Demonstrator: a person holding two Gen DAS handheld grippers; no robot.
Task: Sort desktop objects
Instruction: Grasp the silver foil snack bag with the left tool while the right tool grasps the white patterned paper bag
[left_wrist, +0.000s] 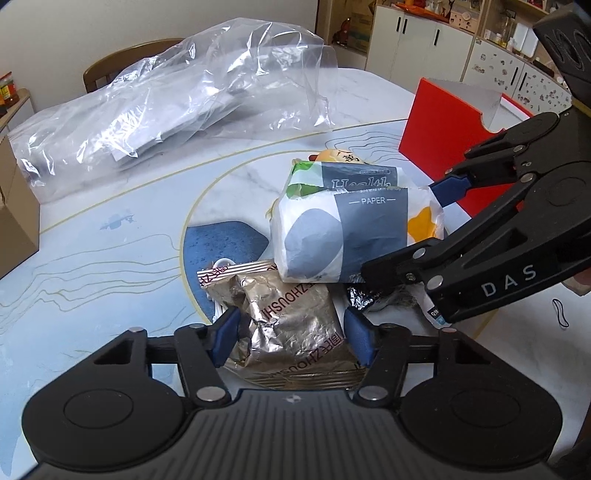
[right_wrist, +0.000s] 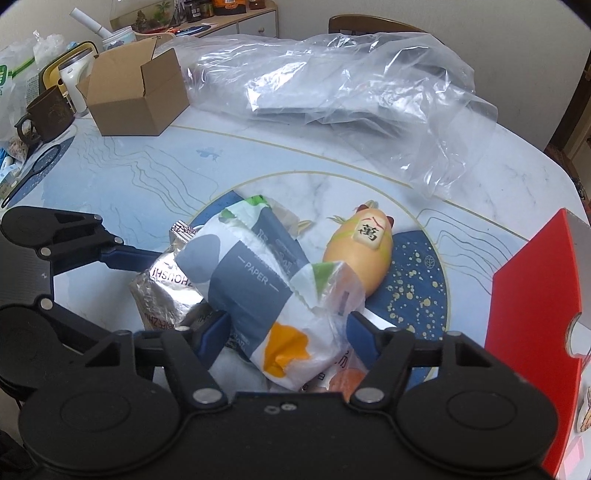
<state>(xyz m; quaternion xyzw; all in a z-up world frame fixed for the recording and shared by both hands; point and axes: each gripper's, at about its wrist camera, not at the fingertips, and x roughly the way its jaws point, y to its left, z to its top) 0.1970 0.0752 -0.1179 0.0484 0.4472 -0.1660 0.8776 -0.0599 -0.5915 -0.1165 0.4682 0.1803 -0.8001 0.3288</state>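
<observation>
A crumpled gold foil snack packet (left_wrist: 288, 317) lies at the near side of a pile on the marble table (left_wrist: 92, 258). My left gripper (left_wrist: 293, 336) is shut on it, a blue pad against each side. Resting on the packet is a white, grey and yellow tissue pack marked PAPER (left_wrist: 347, 229). My right gripper (right_wrist: 290, 334) is shut on that tissue pack (right_wrist: 258, 280), squeezing its wrapper, and it comes in from the right in the left wrist view (left_wrist: 402, 232). Behind lie a second tissue pack (left_wrist: 347, 177) and an orange egg-shaped toy (right_wrist: 360, 254).
A red box (right_wrist: 535, 314) stands close on the right of the pile. A large clear plastic bag (right_wrist: 351, 92) over flat grey things covers the far side. A cardboard box (right_wrist: 136, 99), a brown mug (right_wrist: 48, 110) and clutter sit far left. A chair (left_wrist: 122, 62) stands behind.
</observation>
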